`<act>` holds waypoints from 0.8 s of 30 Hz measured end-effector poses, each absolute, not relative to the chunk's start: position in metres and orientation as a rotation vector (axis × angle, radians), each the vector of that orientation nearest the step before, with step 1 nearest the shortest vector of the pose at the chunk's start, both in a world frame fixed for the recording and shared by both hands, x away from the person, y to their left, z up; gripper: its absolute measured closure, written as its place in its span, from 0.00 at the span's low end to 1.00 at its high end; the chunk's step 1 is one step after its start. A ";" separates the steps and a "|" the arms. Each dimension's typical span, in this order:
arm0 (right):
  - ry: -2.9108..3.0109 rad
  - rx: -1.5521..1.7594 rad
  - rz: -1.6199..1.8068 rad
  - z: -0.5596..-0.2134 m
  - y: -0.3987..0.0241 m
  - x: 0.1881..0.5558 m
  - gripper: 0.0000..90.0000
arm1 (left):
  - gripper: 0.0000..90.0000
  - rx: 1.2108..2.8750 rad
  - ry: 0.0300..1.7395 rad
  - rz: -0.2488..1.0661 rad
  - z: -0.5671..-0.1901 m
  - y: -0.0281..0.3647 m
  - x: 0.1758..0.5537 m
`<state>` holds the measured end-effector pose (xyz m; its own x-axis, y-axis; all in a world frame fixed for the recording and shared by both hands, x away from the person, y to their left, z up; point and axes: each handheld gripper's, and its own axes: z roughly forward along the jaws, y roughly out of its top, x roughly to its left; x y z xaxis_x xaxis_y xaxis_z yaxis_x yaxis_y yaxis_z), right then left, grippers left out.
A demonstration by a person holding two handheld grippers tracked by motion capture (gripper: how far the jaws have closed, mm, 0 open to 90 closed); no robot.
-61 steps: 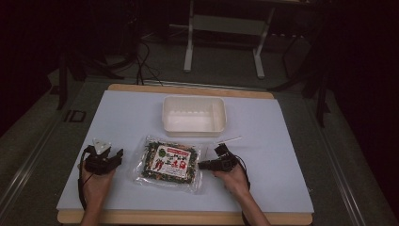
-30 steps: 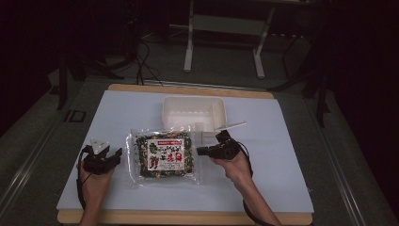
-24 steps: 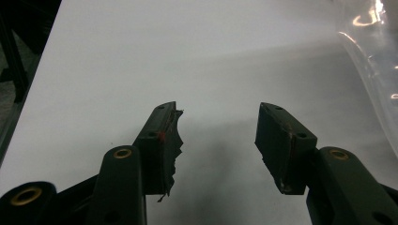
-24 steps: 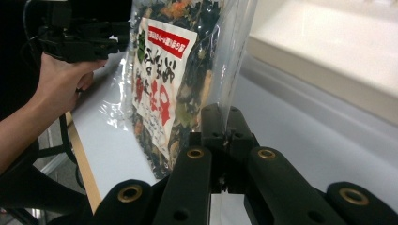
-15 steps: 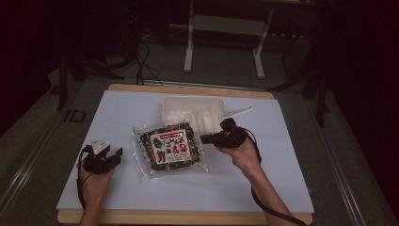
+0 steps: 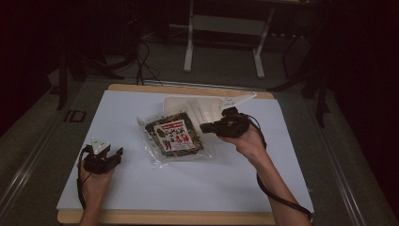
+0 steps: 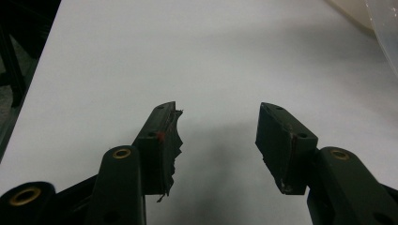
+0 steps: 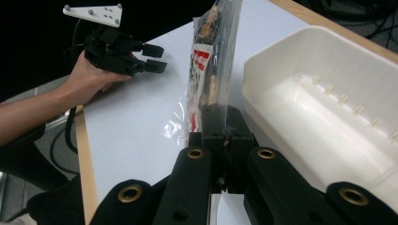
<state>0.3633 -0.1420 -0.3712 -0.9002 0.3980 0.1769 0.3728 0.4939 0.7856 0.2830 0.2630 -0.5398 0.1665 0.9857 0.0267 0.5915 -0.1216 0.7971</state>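
Note:
A clear plastic snack bag point(image 6: 173, 136) with a dark printed label hangs tilted above the white table, in front of a white tray point(image 6: 214, 104). My right gripper point(image 6: 205, 127) is shut on the bag's right edge and holds it in the air. In the right gripper view the bag point(image 8: 211, 70) stands on edge, pinched between the closed jaws of the right gripper point(image 8: 224, 123), with the tray point(image 8: 324, 108) to the right. My left gripper point(image 6: 115, 154) rests low at the front left, open with nothing between its fingers; it shows as the left gripper point(image 7: 218, 124) over bare table.
The white table top point(image 6: 141, 188) has a wooden edge point(image 6: 164, 217) at the front. Beyond the far edge stand a metal stand's legs point(image 6: 223, 42) and cables on a dark floor. A person's forearms come in from the bottom.
The right gripper has risen and moved toward the tray, lifting the bag off the table and tilting it up. The left gripper has stayed put.

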 end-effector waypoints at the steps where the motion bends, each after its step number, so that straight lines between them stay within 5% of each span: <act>1: 2.693 0.683 1.406 -0.369 -0.141 0.363 1.00 | 0.54 1.796 1.497 0.775 -0.540 0.263 0.283; 24: 2.514 0.478 1.478 -0.330 -0.143 0.374 1.00 | 0.54 1.790 1.500 0.782 -0.540 0.263 0.283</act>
<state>0.3742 -0.1426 -0.3303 -0.9309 0.3652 0.0029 0.1800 0.4521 0.8736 0.2829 0.2635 -0.5396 0.1614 0.9865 0.0280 0.5878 -0.1189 0.8002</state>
